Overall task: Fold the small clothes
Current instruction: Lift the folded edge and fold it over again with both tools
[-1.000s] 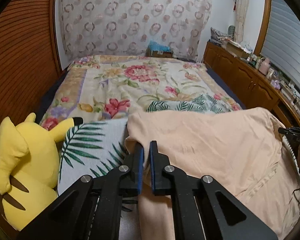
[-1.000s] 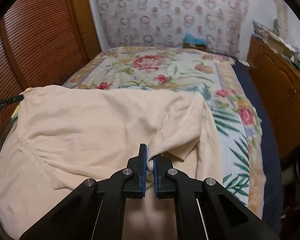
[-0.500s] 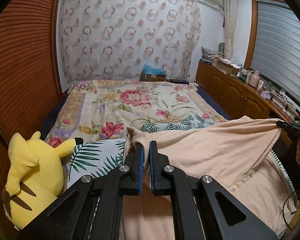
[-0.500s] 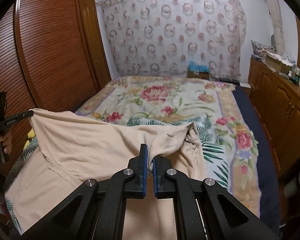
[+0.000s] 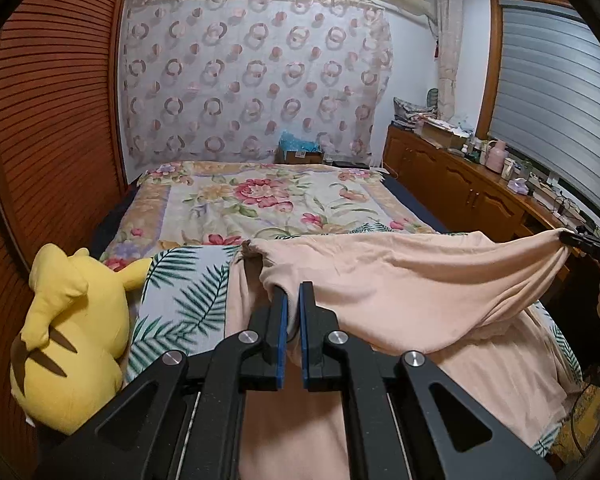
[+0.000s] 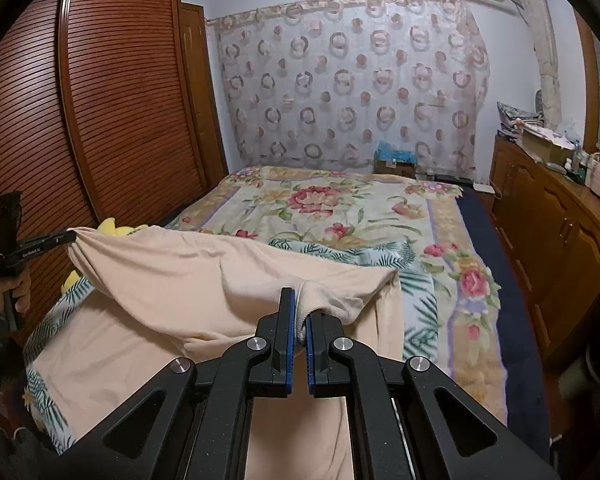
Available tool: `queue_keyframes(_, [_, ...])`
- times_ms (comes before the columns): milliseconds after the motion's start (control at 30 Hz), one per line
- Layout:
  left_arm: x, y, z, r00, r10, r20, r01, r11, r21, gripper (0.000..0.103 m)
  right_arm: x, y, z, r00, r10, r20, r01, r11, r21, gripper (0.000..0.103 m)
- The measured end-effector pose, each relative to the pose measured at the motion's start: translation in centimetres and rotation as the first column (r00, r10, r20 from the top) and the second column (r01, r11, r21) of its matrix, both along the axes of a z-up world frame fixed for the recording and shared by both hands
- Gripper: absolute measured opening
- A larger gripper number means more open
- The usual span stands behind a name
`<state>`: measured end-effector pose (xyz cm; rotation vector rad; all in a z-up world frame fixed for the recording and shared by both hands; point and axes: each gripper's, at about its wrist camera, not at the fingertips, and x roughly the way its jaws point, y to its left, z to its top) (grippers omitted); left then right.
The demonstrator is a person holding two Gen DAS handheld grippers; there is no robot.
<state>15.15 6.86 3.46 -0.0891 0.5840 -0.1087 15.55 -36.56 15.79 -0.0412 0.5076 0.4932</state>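
A peach garment (image 5: 420, 280) (image 6: 204, 280) hangs stretched between my two grippers above the near end of the bed. My left gripper (image 5: 291, 292) is shut on its left edge, with cloth bunched between the blue pads. My right gripper (image 6: 299, 300) is shut on the right edge, a fold pinched in its jaws. Each gripper shows in the other's view: the right one (image 5: 580, 240) at the far right, the left one (image 6: 66, 237) at the far left, held by a hand. The garment's lower part rests on the bed.
A yellow plush toy (image 5: 76, 328) sits on the left of the bed. A palm-leaf sheet (image 5: 184, 292) and a floral blanket (image 6: 332, 208) cover the bed. A slatted wooden wardrobe (image 6: 112, 120) stands left, a cluttered wooden cabinet (image 5: 460, 184) right, a cardboard box (image 6: 394, 162) at the far end.
Both grippers have risen and pulled back toward the near end of the bed, lifting the garment's gripped edge off the bed so it hangs taut between them.
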Motion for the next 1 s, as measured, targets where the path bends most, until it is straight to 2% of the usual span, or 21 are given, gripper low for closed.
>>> queue_keyframes(367, [-5.4,0.3,1.6,0.999,0.009,0.033,-0.008,1.000,-0.010,0.006,-6.5,-1.1,1.9,1.000,-0.008,0.028,0.008,1.000,0.011,0.004])
queue_keyframes(533, [-7.8,0.4,1.0,1.000,0.012,0.014,-0.012,1.000,-0.025,0.006,-10.4,-2.3,1.9,0.999,-0.037,0.023,0.037,0.999,-0.006,0.004])
queue_keyframes(700, [-8.7,0.8,-1.8,0.999,0.023,-0.050,-0.024,0.999,-0.025,0.006,-12.3,-3.0,0.0,0.998,-0.046,-0.039,0.045,0.999,-0.029,0.004])
queue_keyframes(867, [-9.2,0.6,-4.8,0.993,0.036,-0.111,-0.035,0.999,0.010,0.006,-12.0,-2.5,-3.7,0.989,-0.067,-0.128,0.059,0.996,-0.063,0.004])
queue_keyframes(967, [-9.7,0.3,-5.7,0.991,0.031,-0.129,-0.029,0.999,0.018,0.006,-11.5,-2.1,-4.4,0.985,-0.093,-0.143,0.080,0.992,-0.094,0.004])
queue_keyframes(1000, [-9.8,0.3,-5.8,0.991,0.030,-0.132,-0.028,0.999,0.019,0.007,-11.4,-2.1,-4.5,0.984,-0.103,-0.143,0.089,0.991,-0.102,0.008])
